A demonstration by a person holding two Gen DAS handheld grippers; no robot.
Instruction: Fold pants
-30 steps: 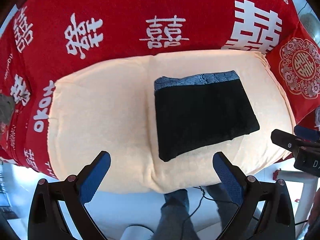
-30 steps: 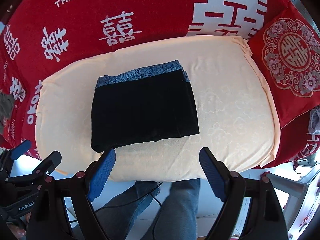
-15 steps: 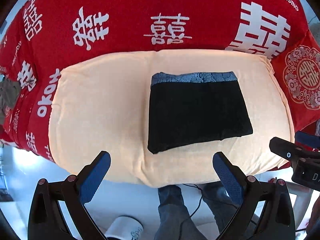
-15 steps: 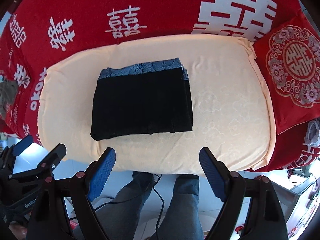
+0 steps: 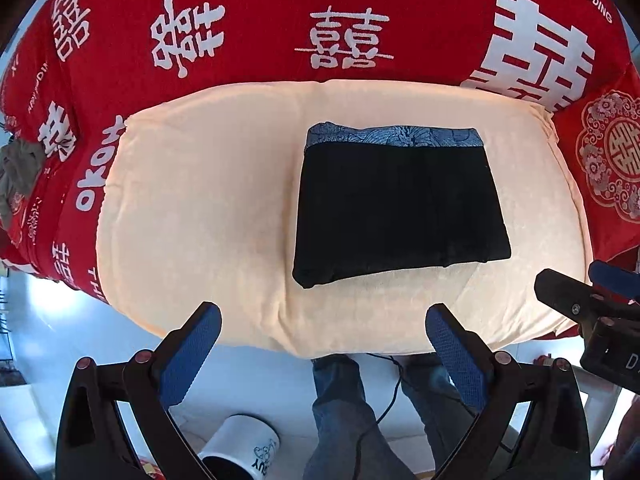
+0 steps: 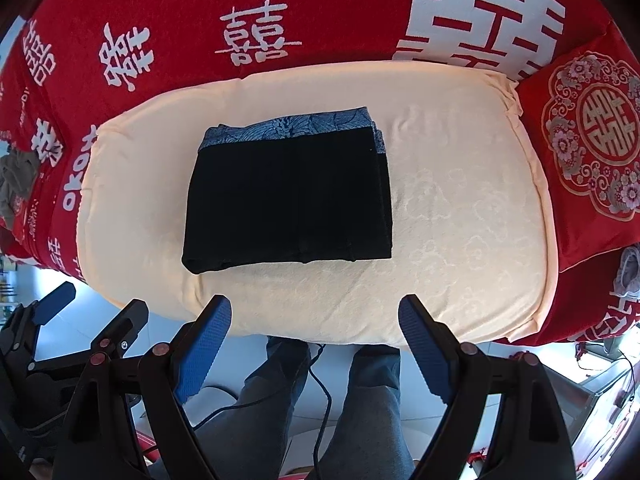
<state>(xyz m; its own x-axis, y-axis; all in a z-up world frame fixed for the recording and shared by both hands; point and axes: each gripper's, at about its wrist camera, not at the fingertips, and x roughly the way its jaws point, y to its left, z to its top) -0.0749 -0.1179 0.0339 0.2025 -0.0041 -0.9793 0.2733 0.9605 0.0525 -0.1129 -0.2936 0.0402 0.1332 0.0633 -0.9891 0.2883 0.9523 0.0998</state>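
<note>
Item: folded pants [image 5: 400, 204] on cream cushion [image 5: 192, 200], beyond both grippers' wide-open, empty fingers [image 5: 192, 356] [image 6: 424, 344]; risk: snagged top layer unfolds stack.

I see the folded pants [image 5: 400, 204] lying on the cushion [image 5: 192, 208], which sits on the bedspread [image 5: 260, 12]; a pillow [image 6: 592, 148] lies to its right, a mug [image 5: 240, 454] below on the floor.

Pants [image 5: 396, 208]: matt black cloth, finely ribbed; blue patterned woven waistband. Cushion [image 5: 192, 208]: peach cloth, faint embossed sheen. Red blanket [image 5: 260, 12]: soft matt fabric. Gripper pads [image 5: 192, 356]: blue textured rubber.
</note>
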